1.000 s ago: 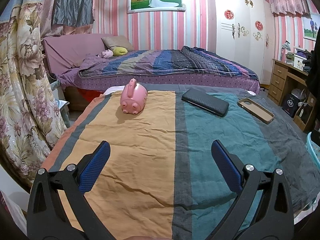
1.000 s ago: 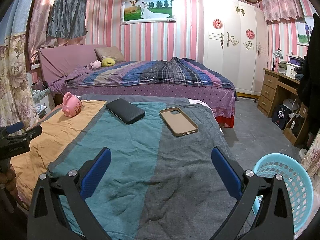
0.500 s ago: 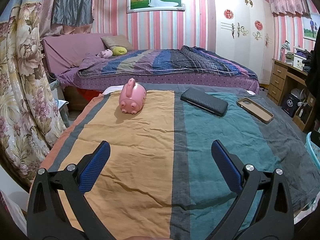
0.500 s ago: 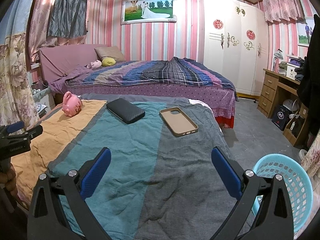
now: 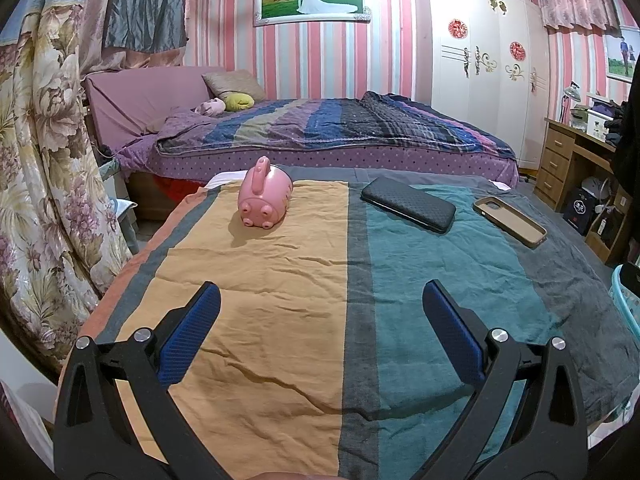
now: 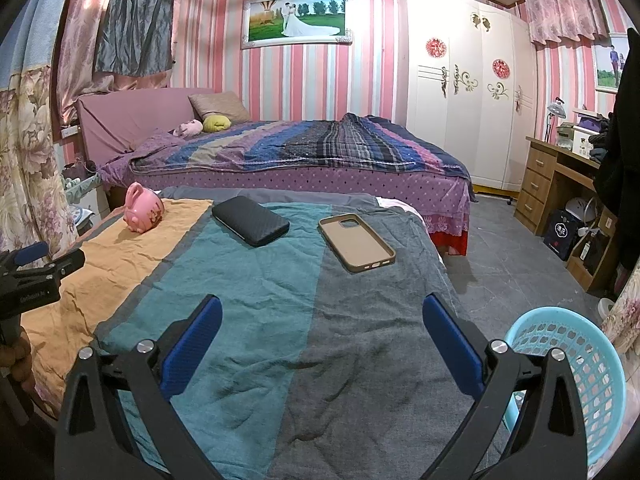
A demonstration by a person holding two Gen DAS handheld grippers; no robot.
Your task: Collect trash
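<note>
A pink piggy bank [image 5: 264, 197] lies on the orange stripe of the cloth-covered table [image 5: 256, 320]; it also shows in the right wrist view [image 6: 142, 209]. A black wallet-like case [image 5: 408, 204] [image 6: 250, 220] lies on the teal stripe. A tan phone case [image 5: 510, 222] [image 6: 356, 242] lies on the grey stripe. A light blue basket [image 6: 572, 376] stands on the floor at the table's right. My left gripper [image 5: 320, 308] is open and empty over the near table edge. My right gripper [image 6: 320, 318] is open and empty over the grey and teal stripes.
A bed with a striped blanket [image 6: 304, 152] stands beyond the table. A floral curtain [image 5: 44, 168] hangs at the left. A white wardrobe [image 6: 464, 100] and a wooden desk [image 6: 560, 184] stand at the right. The left gripper's body shows at the left edge of the right wrist view [image 6: 28, 280].
The left wrist view has shifted slightly, so the table objects sit a little further left. The right gripper has barely moved. Both grippers stay open.
</note>
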